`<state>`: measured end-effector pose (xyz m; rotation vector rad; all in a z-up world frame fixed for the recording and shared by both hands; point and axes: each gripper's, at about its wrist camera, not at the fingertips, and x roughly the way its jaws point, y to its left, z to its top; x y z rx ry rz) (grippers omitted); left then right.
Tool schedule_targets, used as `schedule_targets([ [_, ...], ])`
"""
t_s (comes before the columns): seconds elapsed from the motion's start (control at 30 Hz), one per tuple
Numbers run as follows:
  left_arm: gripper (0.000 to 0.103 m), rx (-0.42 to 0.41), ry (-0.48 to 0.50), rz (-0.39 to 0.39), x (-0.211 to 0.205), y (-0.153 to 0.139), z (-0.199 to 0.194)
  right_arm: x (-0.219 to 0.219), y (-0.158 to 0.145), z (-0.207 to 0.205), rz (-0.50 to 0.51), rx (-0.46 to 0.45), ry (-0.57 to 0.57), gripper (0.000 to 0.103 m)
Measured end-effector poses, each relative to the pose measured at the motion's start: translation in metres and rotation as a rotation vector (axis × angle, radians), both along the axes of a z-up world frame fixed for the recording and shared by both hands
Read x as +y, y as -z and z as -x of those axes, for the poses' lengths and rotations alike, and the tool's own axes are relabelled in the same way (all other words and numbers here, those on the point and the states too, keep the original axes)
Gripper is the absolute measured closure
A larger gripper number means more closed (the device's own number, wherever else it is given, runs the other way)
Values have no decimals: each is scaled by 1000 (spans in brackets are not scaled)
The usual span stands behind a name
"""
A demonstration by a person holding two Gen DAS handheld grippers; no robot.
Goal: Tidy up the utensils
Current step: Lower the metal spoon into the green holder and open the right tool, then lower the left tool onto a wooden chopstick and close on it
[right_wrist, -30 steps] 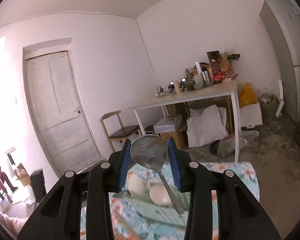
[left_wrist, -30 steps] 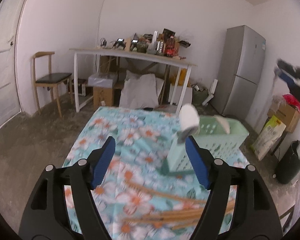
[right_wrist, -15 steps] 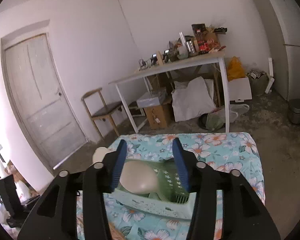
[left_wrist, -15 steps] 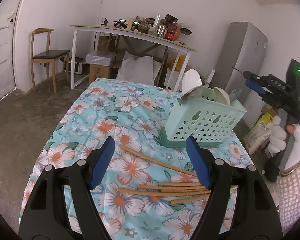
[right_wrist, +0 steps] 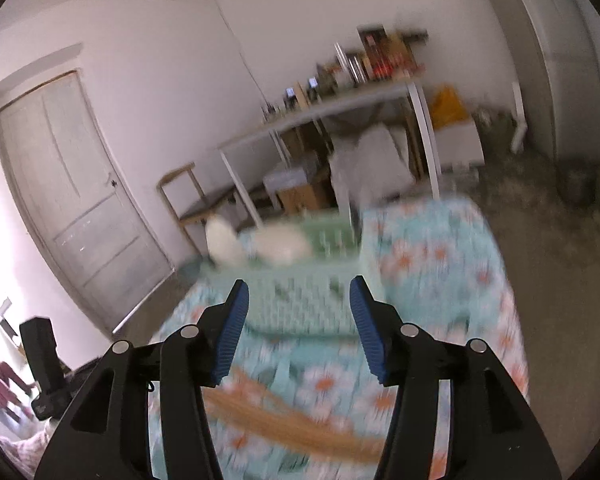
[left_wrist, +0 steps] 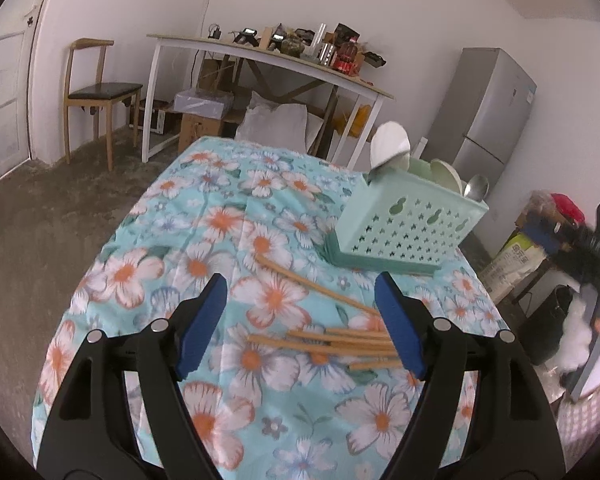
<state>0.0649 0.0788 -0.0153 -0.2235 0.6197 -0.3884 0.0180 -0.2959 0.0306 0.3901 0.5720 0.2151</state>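
The left gripper [left_wrist: 300,320] hangs over the near part of the floral tablecloth [left_wrist: 204,232], jaws opening with nothing between them. A loose bunch of wooden chopsticks [left_wrist: 332,340] lies on the cloth by its right blue pad, one stray stick angling off toward the mint green basket [left_wrist: 404,232]. That basket sits near the far right corner, with white spoons [left_wrist: 390,148] and a metal spoon [left_wrist: 476,190] poking out.

Both wrist views face table [left_wrist: 112,264], share basket [left_wrist: 408,232].
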Motion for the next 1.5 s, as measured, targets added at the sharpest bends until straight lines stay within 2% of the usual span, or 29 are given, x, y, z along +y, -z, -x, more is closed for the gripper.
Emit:
schedule_targets([
  [0.27, 29, 26, 44, -22, -9, 14, 14, 33, 65, 23, -91, 151, -53, 51],
  [0.4, 29, 42, 44, 14, -12, 11, 3, 40, 76, 25, -108, 188, -67, 51],
  [0.6, 49, 194, 60, 216, -14, 17, -46, 39, 83, 23, -108, 217, -72, 51],
  [0.73, 59, 330, 47, 284, -24, 35, -76, 40, 85, 23, -86, 232, -75, 51],
  [0.87, 61, 488, -4, 369, -22, 60, -106, 38, 87, 21, -94, 230, -79, 51],
  [0.97, 62, 619, -66, 484, -14, 89, -127, 35, 89, 19, -101, 230, -80, 51],
  [1.03, 69, 652, -102, 556, -9, 101, -132, 33, 91, 17, -101, 232, -79, 51],
  [1.13, 70, 677, -137, 629, -5, 108, -138, 30, 95, 16, -112, 239, -79, 51],
  [1.27, 69, 694, -174, 652, -5, 109, -141, 26, 100, 14, -133, 245, -77, 51],
  [1.4, 72, 686, -213, 617, -12, 104, -142, 24, 100, 16, -141, 241, -76, 51],
  [1.47, 82, 684, -230, 593, -13, 102, -141, 24, 99, 19, -140, 237, -75, 51],
  [1.5, 85, 684, -241, 589, -13, 104, -140, 24, 98, 20, -140, 236, -73, 51],
])
